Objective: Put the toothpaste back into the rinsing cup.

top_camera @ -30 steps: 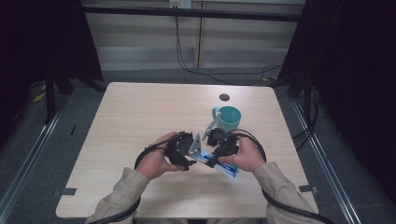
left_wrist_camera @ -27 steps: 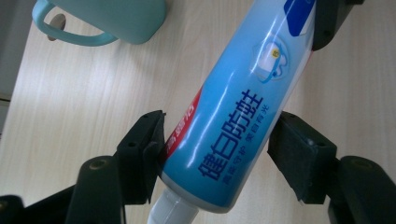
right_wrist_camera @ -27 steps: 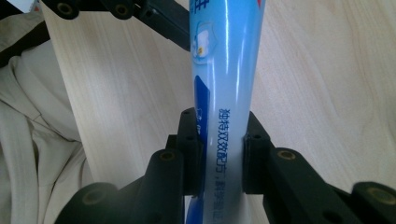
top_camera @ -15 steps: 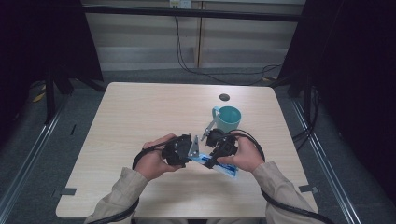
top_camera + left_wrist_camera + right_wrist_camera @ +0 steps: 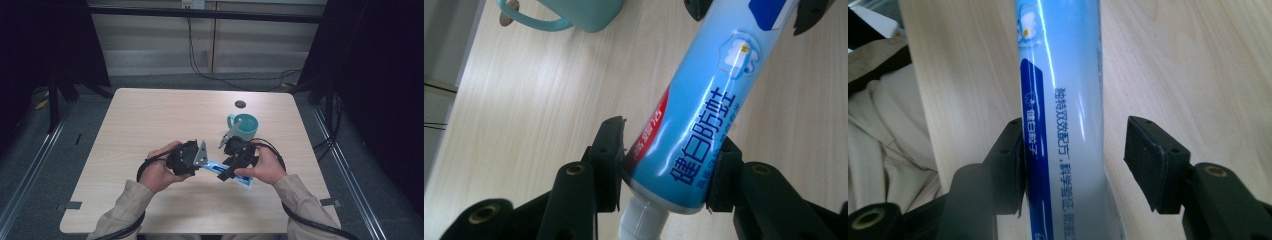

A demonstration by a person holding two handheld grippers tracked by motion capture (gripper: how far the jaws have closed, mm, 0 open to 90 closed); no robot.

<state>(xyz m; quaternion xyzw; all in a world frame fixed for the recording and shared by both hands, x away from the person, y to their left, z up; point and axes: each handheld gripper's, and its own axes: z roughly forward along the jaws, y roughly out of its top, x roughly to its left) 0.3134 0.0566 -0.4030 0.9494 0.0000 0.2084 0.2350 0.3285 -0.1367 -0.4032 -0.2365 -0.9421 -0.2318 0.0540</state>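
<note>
Left gripper view: left claw point(image 5: 664, 167) clamped around toothpaste tube point(image 5: 704, 115) shoulder.

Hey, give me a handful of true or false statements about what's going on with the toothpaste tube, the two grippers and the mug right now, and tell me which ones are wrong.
1. The left gripper is clamped on the toothpaste tube near its white neck. True.
2. The right gripper squeezes the tube with both pads. False: its jaws have just been opening, and one pad stands clear of the tube.
3. The teal mug lies tipped on its side. False: it stands upright on the table.
4. The tube is mostly blue with printed lettering. True.
5. The tube sits inside the mug. False: it is held between the two grippers, apart from the mug.
</note>
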